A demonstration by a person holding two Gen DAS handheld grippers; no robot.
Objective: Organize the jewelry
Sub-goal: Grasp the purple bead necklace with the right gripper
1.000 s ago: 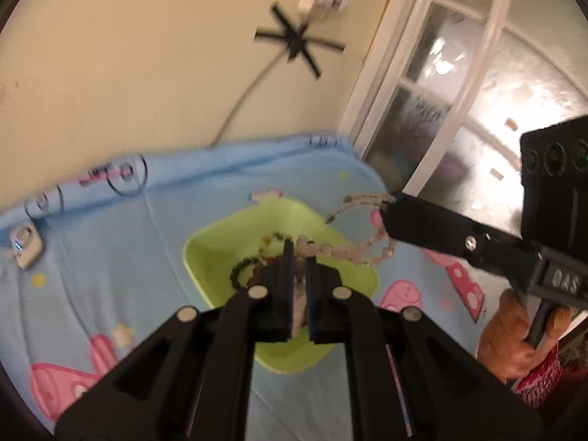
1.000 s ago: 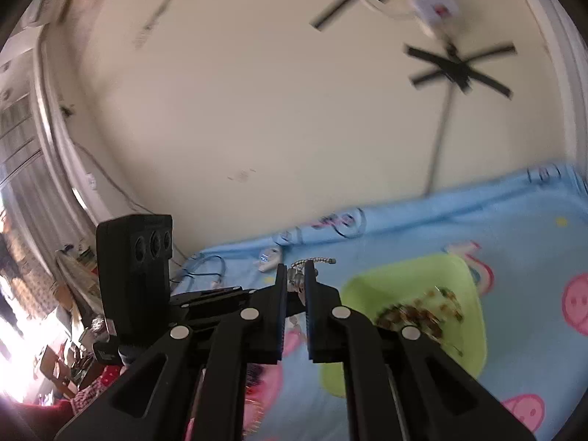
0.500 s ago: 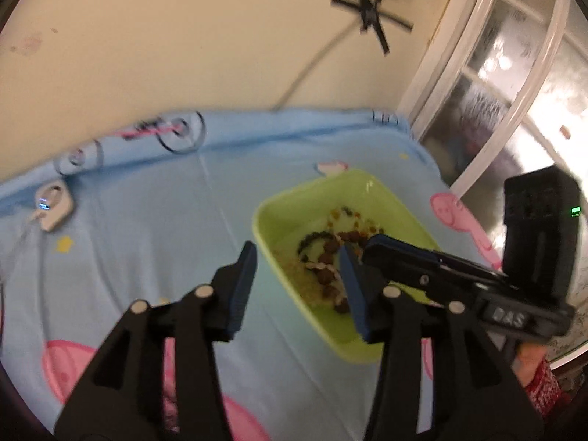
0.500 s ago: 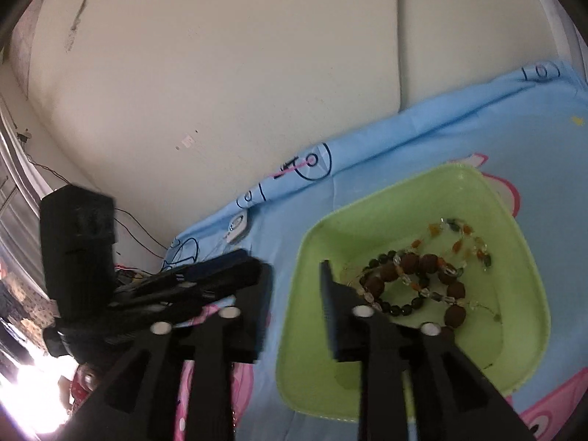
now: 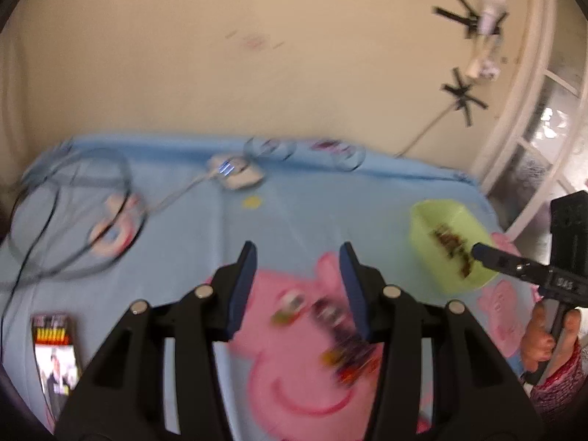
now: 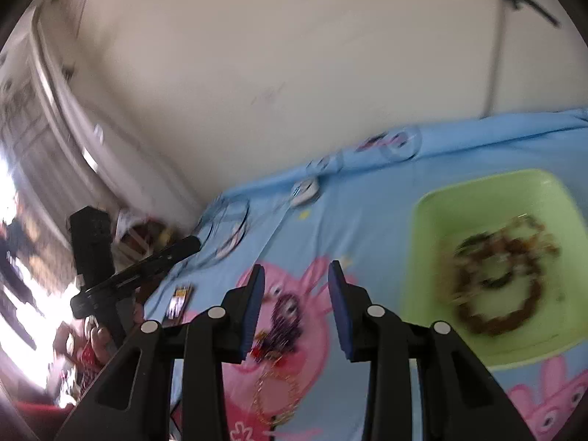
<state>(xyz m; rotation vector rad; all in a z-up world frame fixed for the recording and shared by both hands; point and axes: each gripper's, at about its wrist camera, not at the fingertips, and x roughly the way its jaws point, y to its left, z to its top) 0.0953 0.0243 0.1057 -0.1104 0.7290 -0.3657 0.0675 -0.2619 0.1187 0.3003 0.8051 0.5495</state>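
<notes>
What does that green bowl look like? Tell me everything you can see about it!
The light green plastic bowl is squarish with rounded corners and shallow, sloping walls. It sits upright and open on the blue cartoon-print sheet, near the wall and window. Inside lies a blurry tangle of brown and dark beaded jewelry, spread across its floor. Nothing else touches it; neither gripper's fingers reach it.

A bed with a blue cartoon sheet (image 5: 294,220) carries everything. A green tray (image 6: 488,198) with beads in it sits near the sheet's far edge. A blurry pile of jewelry (image 6: 283,316) lies on a pink pig picture. A phone (image 5: 55,352), a white gadget (image 5: 237,174) and black wires (image 5: 70,198) lie there too.
</notes>
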